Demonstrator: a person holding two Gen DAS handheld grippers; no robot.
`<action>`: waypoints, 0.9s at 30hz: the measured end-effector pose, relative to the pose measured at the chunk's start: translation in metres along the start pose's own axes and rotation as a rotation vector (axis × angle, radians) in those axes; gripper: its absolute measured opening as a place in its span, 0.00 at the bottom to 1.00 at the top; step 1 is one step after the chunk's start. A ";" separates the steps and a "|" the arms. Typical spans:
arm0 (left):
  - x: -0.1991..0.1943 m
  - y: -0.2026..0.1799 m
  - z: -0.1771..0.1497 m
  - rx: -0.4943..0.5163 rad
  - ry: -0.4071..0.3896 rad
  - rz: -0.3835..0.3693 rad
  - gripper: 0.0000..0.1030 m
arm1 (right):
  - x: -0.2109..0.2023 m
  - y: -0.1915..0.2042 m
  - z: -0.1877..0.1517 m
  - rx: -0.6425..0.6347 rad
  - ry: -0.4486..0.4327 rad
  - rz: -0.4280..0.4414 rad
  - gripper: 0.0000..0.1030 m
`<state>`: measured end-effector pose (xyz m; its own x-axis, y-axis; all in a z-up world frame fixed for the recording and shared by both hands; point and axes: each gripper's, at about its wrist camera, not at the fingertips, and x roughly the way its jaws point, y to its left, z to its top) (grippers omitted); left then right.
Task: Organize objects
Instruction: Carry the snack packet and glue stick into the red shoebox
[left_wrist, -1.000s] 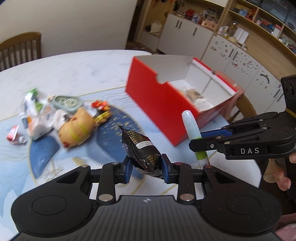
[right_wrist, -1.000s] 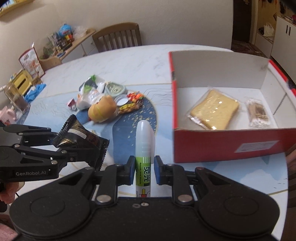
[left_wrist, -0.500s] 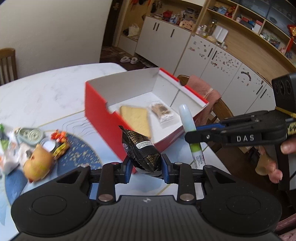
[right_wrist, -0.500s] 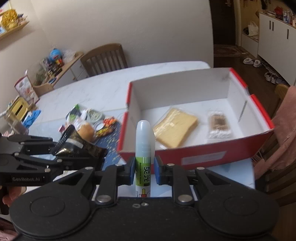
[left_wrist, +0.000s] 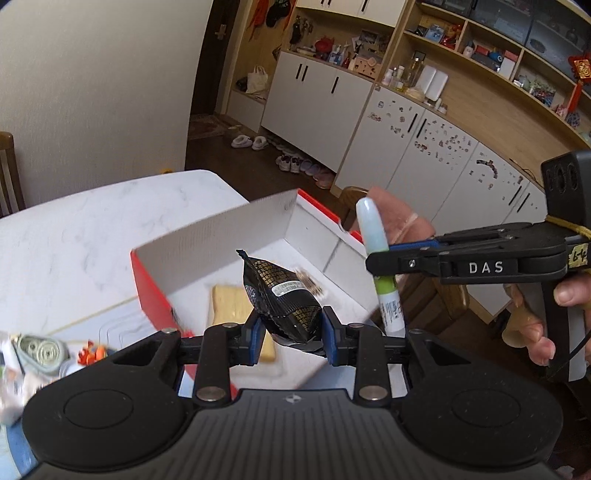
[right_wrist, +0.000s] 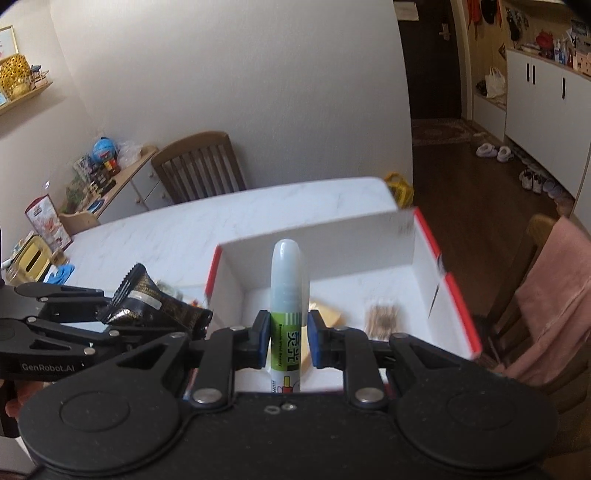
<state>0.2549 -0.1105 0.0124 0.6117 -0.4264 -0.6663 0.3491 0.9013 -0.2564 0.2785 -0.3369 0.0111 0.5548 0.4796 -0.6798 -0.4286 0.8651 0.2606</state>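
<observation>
A black snack packet is being pinched between the blue pads of the left gripper, closed tight at its lower end so that its crimped top is pointing up, at the lower centre of the left view. A glue stick is being clamped upright around its green label by the right gripper, at the centre of the right view. Both are being held above the near wall of the red box, probably so that each can be dropped inside. A slice of bread and a small brown packet are lying on its white floor. Leftover clutter is being left on the table at the lower left.
</observation>
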 end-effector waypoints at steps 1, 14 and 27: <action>0.004 0.000 0.004 -0.004 0.004 0.001 0.30 | 0.002 -0.003 0.004 -0.002 -0.007 -0.004 0.20; 0.096 0.000 0.023 0.048 0.155 0.051 0.30 | 0.071 -0.035 0.030 -0.002 0.087 -0.065 0.20; 0.159 0.005 0.017 0.010 0.305 -0.001 0.30 | 0.131 -0.062 0.010 0.036 0.245 -0.049 0.20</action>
<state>0.3658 -0.1754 -0.0827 0.3707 -0.3834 -0.8459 0.3576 0.8995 -0.2510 0.3851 -0.3258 -0.0874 0.3829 0.3908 -0.8371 -0.3775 0.8932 0.2443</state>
